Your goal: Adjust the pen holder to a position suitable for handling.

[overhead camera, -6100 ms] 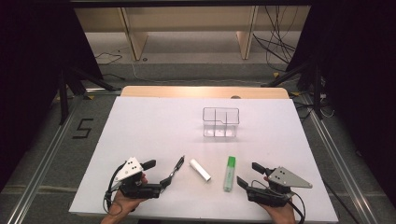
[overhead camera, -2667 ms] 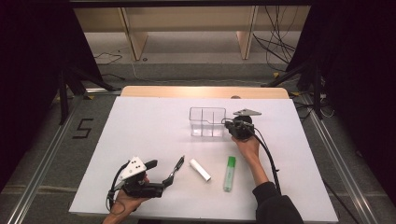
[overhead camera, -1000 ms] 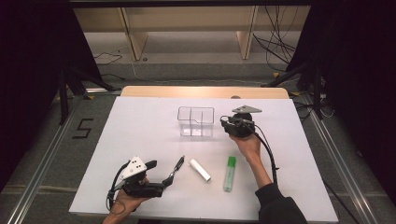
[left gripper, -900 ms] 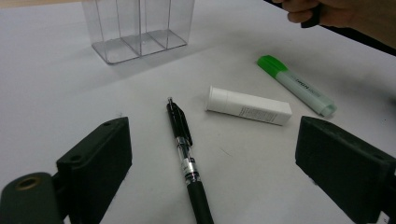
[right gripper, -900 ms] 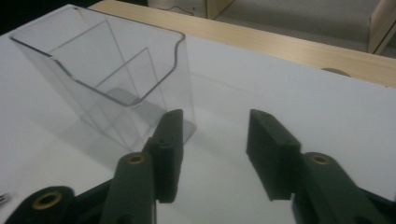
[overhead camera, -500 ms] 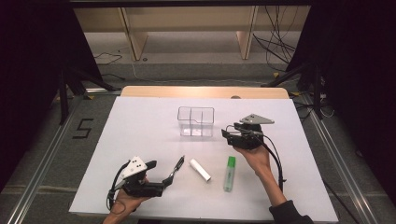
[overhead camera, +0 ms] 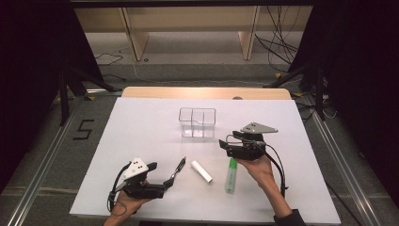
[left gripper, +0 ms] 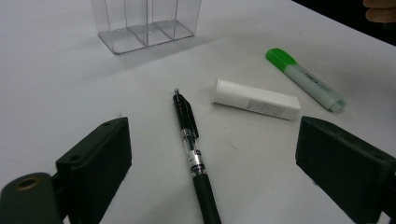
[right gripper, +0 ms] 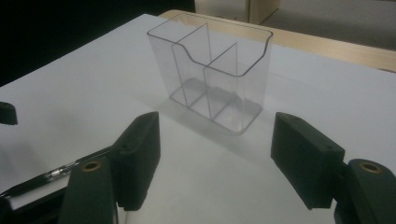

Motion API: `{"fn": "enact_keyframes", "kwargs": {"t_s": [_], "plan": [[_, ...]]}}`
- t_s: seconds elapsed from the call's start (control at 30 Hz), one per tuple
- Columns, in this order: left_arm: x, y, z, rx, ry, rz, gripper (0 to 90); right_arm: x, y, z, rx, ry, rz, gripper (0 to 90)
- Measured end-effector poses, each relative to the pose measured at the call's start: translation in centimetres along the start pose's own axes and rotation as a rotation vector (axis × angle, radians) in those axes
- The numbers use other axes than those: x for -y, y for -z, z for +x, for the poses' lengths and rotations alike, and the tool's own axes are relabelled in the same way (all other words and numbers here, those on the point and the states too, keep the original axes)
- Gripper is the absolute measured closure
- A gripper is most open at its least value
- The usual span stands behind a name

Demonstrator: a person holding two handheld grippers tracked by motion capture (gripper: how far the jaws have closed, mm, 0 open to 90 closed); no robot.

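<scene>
A clear plastic organizer with a few compartments stands upright mid-table. My right gripper hovers to its right and nearer, over the cap end of a green highlighter, pointing left. Its jaws have just been opening, with nothing between them. In the right gripper view the gripper faces the organizer from a short gap away. My left gripper rests near the front edge, open. A black pen lies between its jaws, apart from both. A white tube lies between pen and highlighter.
The white table has a wooden strip along its far edge. Black stands and cables flank it on the floor. In the left gripper view the tube and highlighter lie right of the pen.
The right gripper slid the organizer leftward, then let go, opened its jaws and drew back toward the near right. The left gripper stayed put.
</scene>
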State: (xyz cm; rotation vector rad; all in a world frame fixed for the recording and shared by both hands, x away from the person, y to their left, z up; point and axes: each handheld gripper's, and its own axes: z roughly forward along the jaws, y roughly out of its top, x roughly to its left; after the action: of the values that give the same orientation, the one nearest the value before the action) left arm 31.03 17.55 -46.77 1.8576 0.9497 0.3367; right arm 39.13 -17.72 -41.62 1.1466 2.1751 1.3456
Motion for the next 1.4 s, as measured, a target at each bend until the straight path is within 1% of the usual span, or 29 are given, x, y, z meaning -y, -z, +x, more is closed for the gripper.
{"fn": "enact_keyframes", "kwargs": {"t_s": [0.13,0.17,0.27,0.43,0.47,0.57,0.63,0.7,0.73,0.93,0.97,1.0,1.2,1.27,1.4], "plan": [[0.0,-0.1,0.1,-0.012,-0.006,0.024,10.5,0.3,0.1,0.4,-0.014,0.008,0.008,32.5],[0.0,-0.1,0.1,-0.014,-0.004,0.028,10.7,0.6,0.2,0.6,-0.025,0.011,0.017,32.2],[0.0,-0.2,0.2,-0.022,0.004,0.042,10.8,0.9,0.4,1.0,-0.036,0.012,0.031,31.6],[0.0,-0.5,0.2,-0.035,0.017,0.069,10.7,1.1,0.6,1.4,-0.047,0.019,0.033,31.2],[-0.1,-0.5,0.3,-0.036,0.017,0.083,10.8,1.1,0.7,1.5,-0.05,0.018,0.033,31.0],[-0.1,-0.6,0.2,-0.039,0.023,0.104,10.8,1.3,0.8,1.7,-0.054,0.018,0.037,30.6],[-0.2,-0.6,0.0,-0.046,0.013,0.123,11.1,1.4,0.9,1.7,-0.055,0.016,0.04,30.4],[-0.3,-0.8,-0.1,-0.047,0.019,0.139,11.2,1.6,0.9,1.8,-0.061,0.016,0.046,29.9],[-0.3,-0.8,-0.1,-0.047,0.014,0.152,11.2,1.8,0.8,1.9,-0.064,0.016,0.052,29.6],[-0.6,-1.1,-0.3,-0.05,0.015,0.191,14.0,2.5,0.7,2.3,-0.081,0.02,0.076,28.8],[-0.6,-1.2,-0.3,-0.053,0.009,0.198,14.4,2.6,0.7,2.3,-0.08,0.016,0.074,28.7],[-0.6,-1.2,-0.4,-0.055,0.012,0.203,14.4,2.6,0.8,2.3,-0.082,0.016,0.078,28.7],[-0.9,-1.5,-0.6,-0.066,0.006,0.235,16.1,3.1,1.1,2.8,-0.093,0.018,0.083,28.3],[-1.1,-1.6,-0.6,-0.071,-0.006,0.252,16.2,3.2,1.1,2.9,-0.094,0.02,0.085,28.2],[-1.2,-2.0,-0.7,-0.074,-0.007,0.277,17.3,3.5,1.2,3.1,-0.099,0.018,0.09,28.1]]}}
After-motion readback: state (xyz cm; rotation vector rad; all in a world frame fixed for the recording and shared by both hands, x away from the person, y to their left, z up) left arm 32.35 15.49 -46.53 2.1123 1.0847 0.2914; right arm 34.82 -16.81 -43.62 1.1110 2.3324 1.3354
